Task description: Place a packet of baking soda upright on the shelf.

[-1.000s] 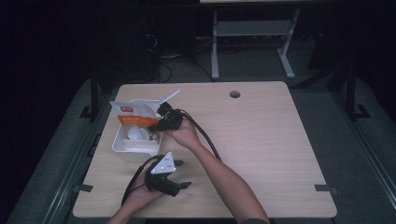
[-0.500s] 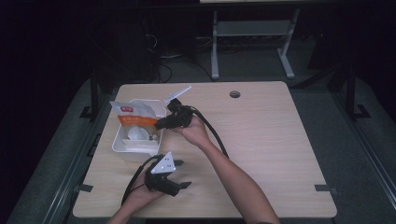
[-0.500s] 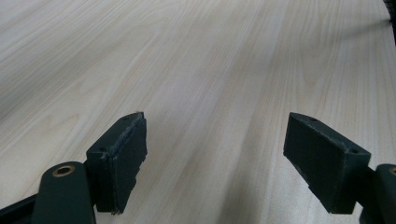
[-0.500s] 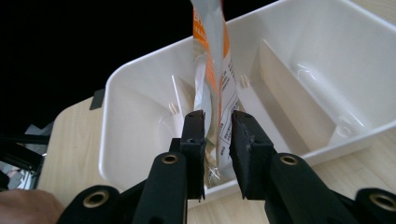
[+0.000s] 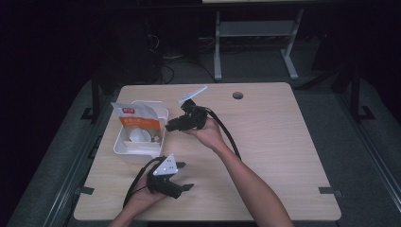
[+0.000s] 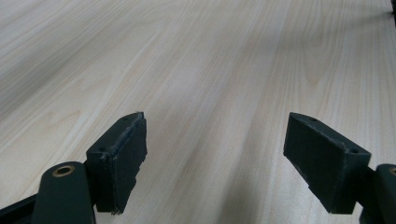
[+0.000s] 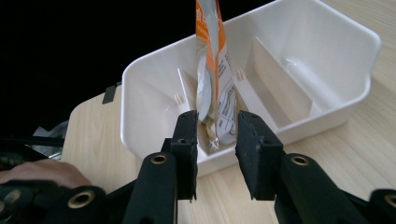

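right gripper (image 5: 171,126) now back from pouch (image 5: 137,120), fingers part-open, empty; left gripper (image 5: 185,176) wide, empty

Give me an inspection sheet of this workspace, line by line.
Surface: wooden table, round hole near far edge.
Job's things: white divided bin on table's left; orange-and-white packet standing upright inside.
Clutter: white strip beyond the bin.
Grippers: right gripper at the bin's near wall, jaws apart, gripping nothing; left gripper open over bare wood.
Cables: black cable trails along the right forearm.
Surroundings: dark; grey metal frame behind.
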Motion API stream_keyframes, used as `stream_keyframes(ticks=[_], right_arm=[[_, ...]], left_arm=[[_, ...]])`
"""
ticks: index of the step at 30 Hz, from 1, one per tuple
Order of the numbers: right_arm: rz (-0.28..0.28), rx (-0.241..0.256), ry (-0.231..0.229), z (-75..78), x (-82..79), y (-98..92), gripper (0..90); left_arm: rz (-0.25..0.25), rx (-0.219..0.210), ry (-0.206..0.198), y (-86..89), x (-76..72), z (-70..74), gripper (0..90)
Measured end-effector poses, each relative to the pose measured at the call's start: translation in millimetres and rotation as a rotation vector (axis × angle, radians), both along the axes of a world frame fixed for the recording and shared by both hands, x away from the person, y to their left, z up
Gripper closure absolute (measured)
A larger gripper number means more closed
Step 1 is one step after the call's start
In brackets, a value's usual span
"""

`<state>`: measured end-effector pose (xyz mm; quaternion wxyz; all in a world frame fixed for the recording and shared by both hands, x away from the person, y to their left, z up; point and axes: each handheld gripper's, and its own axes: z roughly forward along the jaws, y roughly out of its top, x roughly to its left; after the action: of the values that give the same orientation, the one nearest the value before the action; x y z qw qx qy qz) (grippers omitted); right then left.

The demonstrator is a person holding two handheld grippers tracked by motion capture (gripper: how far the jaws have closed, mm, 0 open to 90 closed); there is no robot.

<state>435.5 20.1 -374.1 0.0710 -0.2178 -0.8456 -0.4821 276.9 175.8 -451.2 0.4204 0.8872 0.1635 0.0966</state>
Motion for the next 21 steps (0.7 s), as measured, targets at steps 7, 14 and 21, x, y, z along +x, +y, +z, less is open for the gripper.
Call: stream_keyframes(ticks=[7,14,21], right_arm=[[-0.014,0.011,0.001,2.6,-3.3,-23.6,64.9],[-0.031,0.024,0.006,3.8,-5.9,-43.7,62.2],[-0.046,0.036,0.012,4.2,-8.8,-59.3,58.5]], left_arm=[[0.003,0.002,-0.002,0.3,0.3,0.1,20.8],[0.008,0.006,-0.001,-0.5,0.9,-0.9,20.8],[0.009,0.008,-0.003,-0.7,1.3,-0.6,20.8]])
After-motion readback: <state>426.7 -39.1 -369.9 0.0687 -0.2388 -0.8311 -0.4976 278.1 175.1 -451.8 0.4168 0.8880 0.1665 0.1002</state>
